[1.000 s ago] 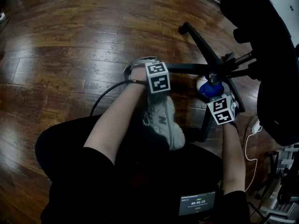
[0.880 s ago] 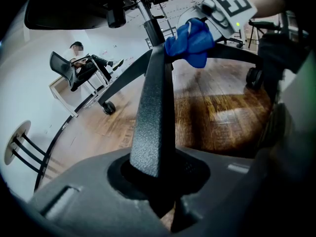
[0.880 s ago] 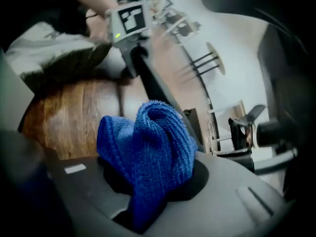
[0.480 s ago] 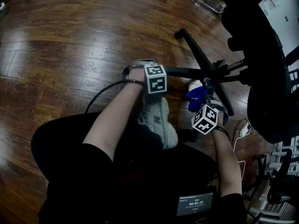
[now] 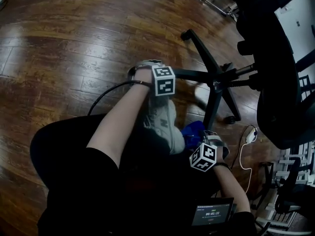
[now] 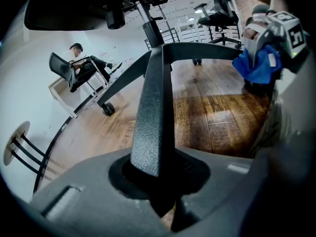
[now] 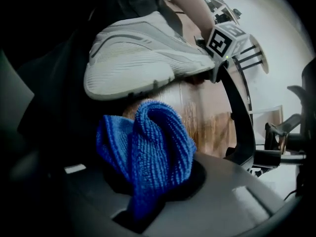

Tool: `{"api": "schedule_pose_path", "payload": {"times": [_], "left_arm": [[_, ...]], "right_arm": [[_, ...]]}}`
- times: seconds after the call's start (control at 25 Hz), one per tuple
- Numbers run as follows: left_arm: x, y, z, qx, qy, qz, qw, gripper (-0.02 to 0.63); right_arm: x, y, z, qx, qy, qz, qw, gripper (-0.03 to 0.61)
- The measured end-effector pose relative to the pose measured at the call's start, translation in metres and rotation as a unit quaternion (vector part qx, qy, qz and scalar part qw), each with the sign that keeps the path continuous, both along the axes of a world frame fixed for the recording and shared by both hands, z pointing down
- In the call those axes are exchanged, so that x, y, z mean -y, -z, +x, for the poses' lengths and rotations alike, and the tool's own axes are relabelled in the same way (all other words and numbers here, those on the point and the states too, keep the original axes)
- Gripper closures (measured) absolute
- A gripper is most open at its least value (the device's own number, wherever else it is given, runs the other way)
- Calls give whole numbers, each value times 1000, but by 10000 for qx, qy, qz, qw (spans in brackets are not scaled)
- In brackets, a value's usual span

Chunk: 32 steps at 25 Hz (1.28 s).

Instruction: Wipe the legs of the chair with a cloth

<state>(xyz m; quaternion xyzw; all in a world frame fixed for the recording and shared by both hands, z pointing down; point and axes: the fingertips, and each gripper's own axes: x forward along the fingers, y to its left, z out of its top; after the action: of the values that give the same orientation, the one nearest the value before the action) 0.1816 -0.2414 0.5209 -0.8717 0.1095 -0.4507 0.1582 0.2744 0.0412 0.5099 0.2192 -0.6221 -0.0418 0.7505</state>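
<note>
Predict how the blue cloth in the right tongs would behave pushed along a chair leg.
Probably floppy: the blue cloth bunches and folds above the right tongs. Likely light: it stands up from one pinch. Its ribbed weave should grip, not slide.

My pale grey mesh sneaker is sitting on the glossy brown plank floor, thin white charger cable lying off to its right.

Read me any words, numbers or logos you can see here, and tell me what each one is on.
"00:01:22": on the small screen at the bottom edge of the head view. The line of print above it is too small to read.
"N": a logo on the side of the grey sneaker.
No other text can be read.
</note>
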Motion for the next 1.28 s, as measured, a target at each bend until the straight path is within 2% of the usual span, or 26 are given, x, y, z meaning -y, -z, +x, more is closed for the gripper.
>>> {"api": "schedule_pose_path", "payload": {"times": [0.16, 0.32, 0.4, 0.52, 0.64, 0.84, 1.12, 1.28], "left_arm": [[0, 0, 0, 16, -7, 6, 10000, 537], [0, -1, 0, 27, 7, 6, 10000, 537], [0, 0, 1, 9, 6, 12, 10000, 537], [0, 2, 2, -5, -6, 41, 10000, 537], [1, 1, 1, -8, -25, 110, 9999, 537], [0, 1, -1, -5, -40, 94, 9999, 537], [-2, -2, -2, -7, -22, 16, 10000, 537], [-1, -1, -2, -12, -12, 8, 10000, 537]], "right_arm": [[41, 8, 14, 98, -247, 239, 9994, 494], [109, 22, 40, -192, -272, 763, 9965, 494], [145, 31, 54, -327, -344, 1045, 9934, 492], [194, 50, 70, -237, -598, 1516, 9863, 491], [215, 57, 75, -216, -704, 1741, 9820, 489], [191, 55, 63, -91, -467, 1846, 9817, 491], [52, 13, 12, 54, 29, 800, 9968, 490], [15, 3, 0, 77, 118, 661, 9977, 491]]}}
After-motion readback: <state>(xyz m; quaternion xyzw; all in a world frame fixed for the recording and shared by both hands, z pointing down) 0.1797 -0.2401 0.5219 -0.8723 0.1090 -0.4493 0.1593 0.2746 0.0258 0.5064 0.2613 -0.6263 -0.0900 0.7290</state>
